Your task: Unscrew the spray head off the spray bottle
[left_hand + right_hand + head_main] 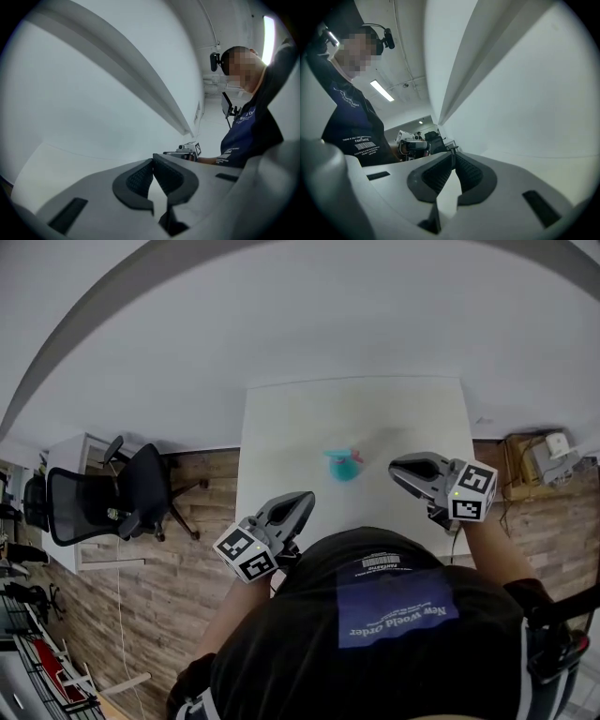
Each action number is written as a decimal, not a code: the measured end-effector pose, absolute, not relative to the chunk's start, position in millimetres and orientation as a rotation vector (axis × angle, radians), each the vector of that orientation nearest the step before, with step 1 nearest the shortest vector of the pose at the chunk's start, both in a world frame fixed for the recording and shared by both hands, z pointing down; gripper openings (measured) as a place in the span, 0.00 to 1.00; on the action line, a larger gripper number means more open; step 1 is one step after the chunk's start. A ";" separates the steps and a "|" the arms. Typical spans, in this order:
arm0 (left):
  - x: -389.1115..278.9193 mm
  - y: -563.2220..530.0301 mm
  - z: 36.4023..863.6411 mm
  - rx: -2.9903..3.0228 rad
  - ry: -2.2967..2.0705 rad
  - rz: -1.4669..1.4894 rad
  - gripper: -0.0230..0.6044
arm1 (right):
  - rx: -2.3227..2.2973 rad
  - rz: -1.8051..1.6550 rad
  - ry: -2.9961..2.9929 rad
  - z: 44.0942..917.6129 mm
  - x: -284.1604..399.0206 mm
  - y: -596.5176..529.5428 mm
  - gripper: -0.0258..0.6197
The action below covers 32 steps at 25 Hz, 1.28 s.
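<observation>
A small teal spray bottle (343, 465) with a pink part on its head stands near the front middle of the white table (356, 409), seen from above. My left gripper (307, 497) is at the table's near-left edge, shut and empty, pointing towards the bottle. Right of the bottle, my right gripper (395, 468) is also shut with nothing in it. In the left gripper view the pads (140, 176) meet over the tabletop, and the right gripper (187, 151) shows beyond them. The right gripper view has its pads (468, 172) closed together. Neither gripper view shows the bottle.
A black office chair (131, 493) stands on the wooden floor left of the table, beside a white cabinet (80, 451). Boxes and equipment (544, 460) sit on the floor at the right. A white wall lies behind the table.
</observation>
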State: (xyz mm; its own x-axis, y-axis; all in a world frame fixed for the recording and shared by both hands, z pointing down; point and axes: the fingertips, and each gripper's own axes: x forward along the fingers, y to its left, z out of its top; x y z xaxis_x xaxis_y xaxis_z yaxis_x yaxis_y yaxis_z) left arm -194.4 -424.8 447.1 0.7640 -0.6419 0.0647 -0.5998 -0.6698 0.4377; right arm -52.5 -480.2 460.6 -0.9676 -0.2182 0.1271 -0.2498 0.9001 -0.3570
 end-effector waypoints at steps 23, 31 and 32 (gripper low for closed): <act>-245.9 -446.0 481.5 2.575 -0.772 -0.187 0.04 | 0.166 0.070 -2.359 520.0 -144.6 -498.1 0.33; -260.6 -445.9 488.3 2.587 -0.811 -0.173 0.04 | -0.065 -0.001 -1.972 561.2 -164.1 -516.1 0.33; -262.4 -445.9 489.1 2.583 -0.820 -0.175 0.04 | -0.084 -0.002 -1.932 567.9 -164.3 -517.9 0.33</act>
State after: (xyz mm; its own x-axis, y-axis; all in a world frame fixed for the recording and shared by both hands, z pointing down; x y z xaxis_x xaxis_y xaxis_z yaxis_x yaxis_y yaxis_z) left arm -262.4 -445.9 489.1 0.8179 -0.5753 0.0078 -0.5222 -0.7366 0.4297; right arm -164.3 -517.9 567.9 -0.3525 0.0576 0.9340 0.0596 0.9975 -0.0391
